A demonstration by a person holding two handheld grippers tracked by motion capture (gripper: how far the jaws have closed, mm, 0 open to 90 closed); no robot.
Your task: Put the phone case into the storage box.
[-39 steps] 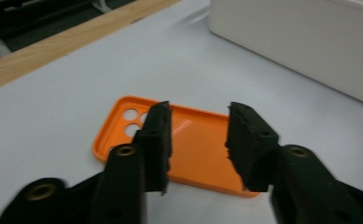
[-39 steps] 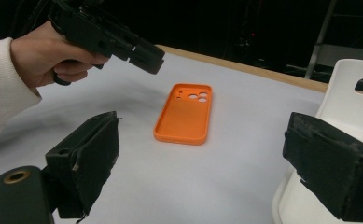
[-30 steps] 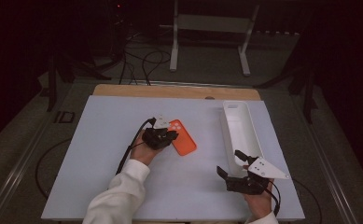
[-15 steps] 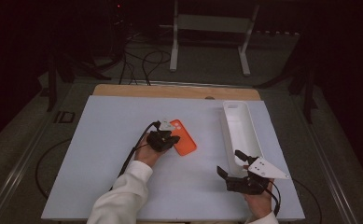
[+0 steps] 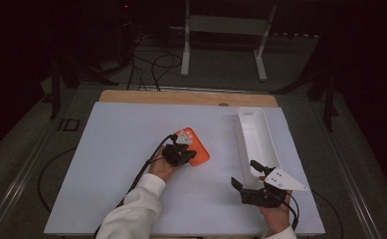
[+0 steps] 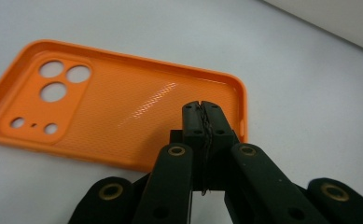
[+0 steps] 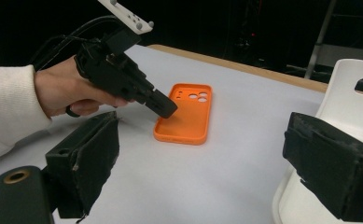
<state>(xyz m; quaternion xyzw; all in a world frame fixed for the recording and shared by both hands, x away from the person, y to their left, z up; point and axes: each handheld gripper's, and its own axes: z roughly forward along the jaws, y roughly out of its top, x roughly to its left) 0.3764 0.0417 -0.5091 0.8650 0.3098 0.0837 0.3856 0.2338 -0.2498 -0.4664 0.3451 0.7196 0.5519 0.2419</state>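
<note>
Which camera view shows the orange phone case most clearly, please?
The left gripper view: the orange phone case lies close there, inner side up, with its camera holes and rim sharp. The right gripper view shows it whole but farther off, the left tongs touching it. The high view shows it small and partly covered.

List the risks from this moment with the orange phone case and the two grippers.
1. The left gripper is shut with its tip pressing inside the orange phone case, holding nothing; the case may slide across the smooth white table rather than lift.
2. The right gripper waits open beside the white tray; swinging it could knock that tray.
</note>
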